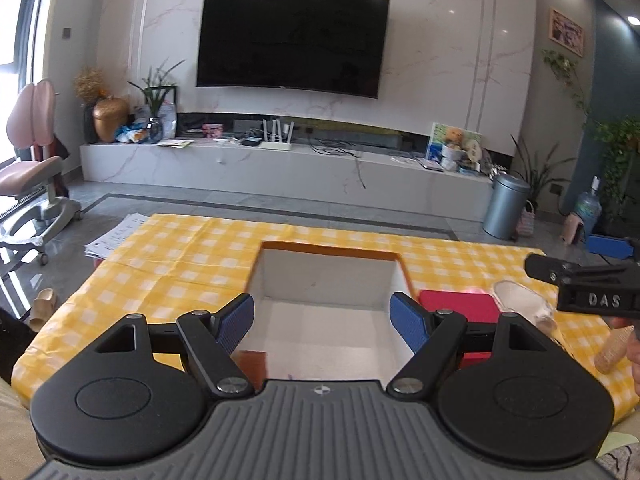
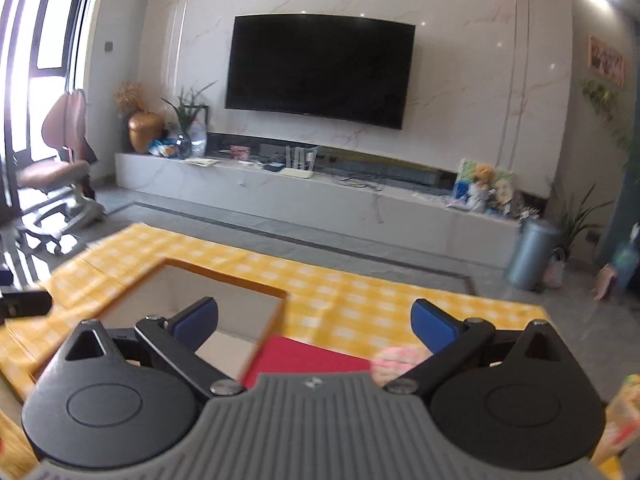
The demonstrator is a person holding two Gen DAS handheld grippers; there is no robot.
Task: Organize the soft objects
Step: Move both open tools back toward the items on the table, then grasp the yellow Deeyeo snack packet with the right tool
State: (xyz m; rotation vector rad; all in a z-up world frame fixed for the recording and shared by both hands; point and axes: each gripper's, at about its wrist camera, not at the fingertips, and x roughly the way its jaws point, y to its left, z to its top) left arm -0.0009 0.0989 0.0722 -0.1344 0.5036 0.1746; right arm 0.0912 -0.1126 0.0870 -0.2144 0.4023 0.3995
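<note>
Both tools (left (image 1: 323, 322), right (image 2: 316, 326)) released above yellow-checked table (image 1: 192, 256); television (image 1: 292, 42) beyond.

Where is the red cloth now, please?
The red cloth lies on the yellow checked table, against the right side of the open box. In the left wrist view it is right of centre; a pale slipper lies to its right.
</note>
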